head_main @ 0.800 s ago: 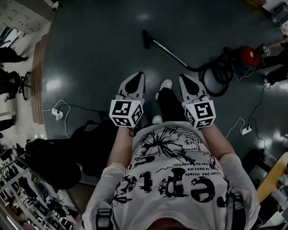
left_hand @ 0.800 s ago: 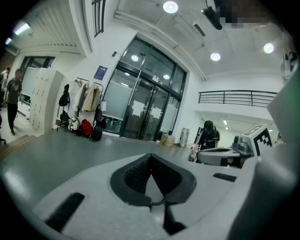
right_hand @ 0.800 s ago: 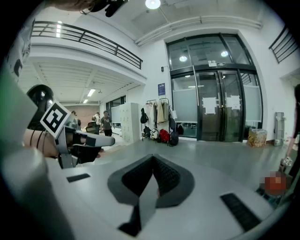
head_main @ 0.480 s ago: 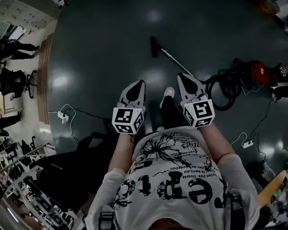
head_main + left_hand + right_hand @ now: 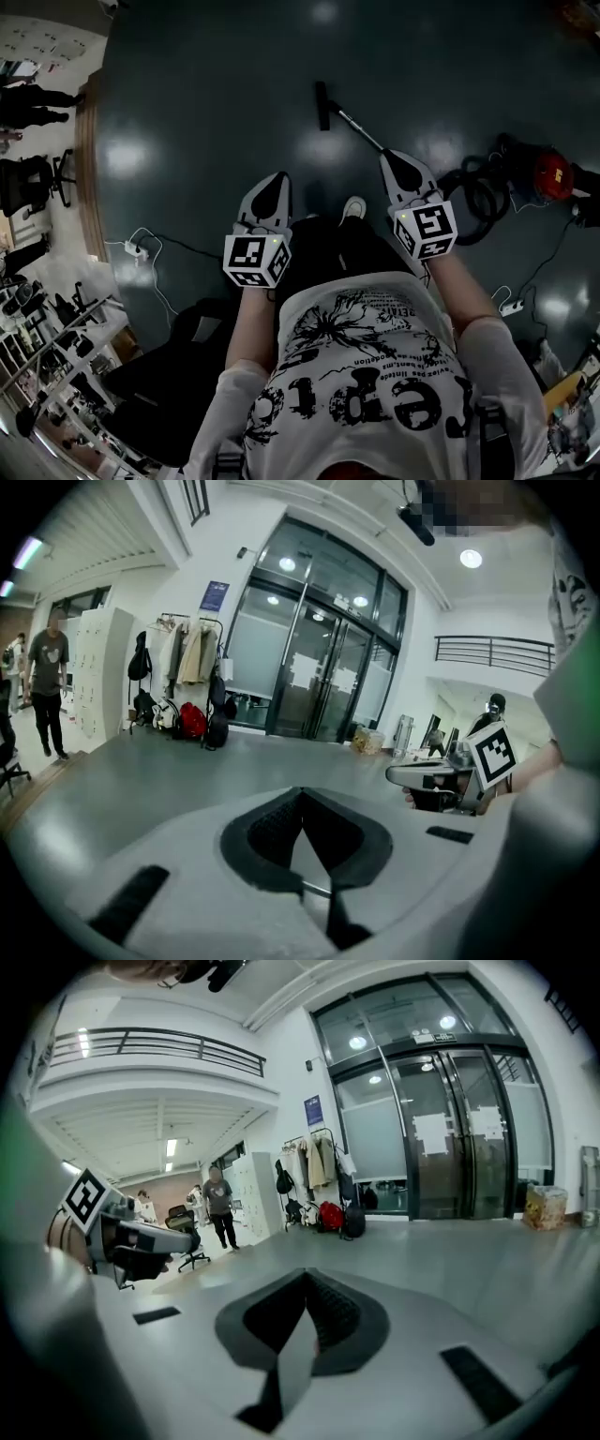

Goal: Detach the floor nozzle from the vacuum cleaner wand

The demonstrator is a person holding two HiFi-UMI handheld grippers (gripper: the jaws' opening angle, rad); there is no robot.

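Head view from above: a person holds the left gripper (image 5: 271, 186) and right gripper (image 5: 394, 161) out in front, both pairs of jaws pressed together and holding nothing. The floor nozzle (image 5: 323, 105) lies on the floor ahead, joined to its wand (image 5: 362, 132). This looks like the approach; next, both grippers likely need to open and reach down to that joint.

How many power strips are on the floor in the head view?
2. One power strip lies left of the left gripper; the other lies at the right, below the red vacuum. The person may hide more.
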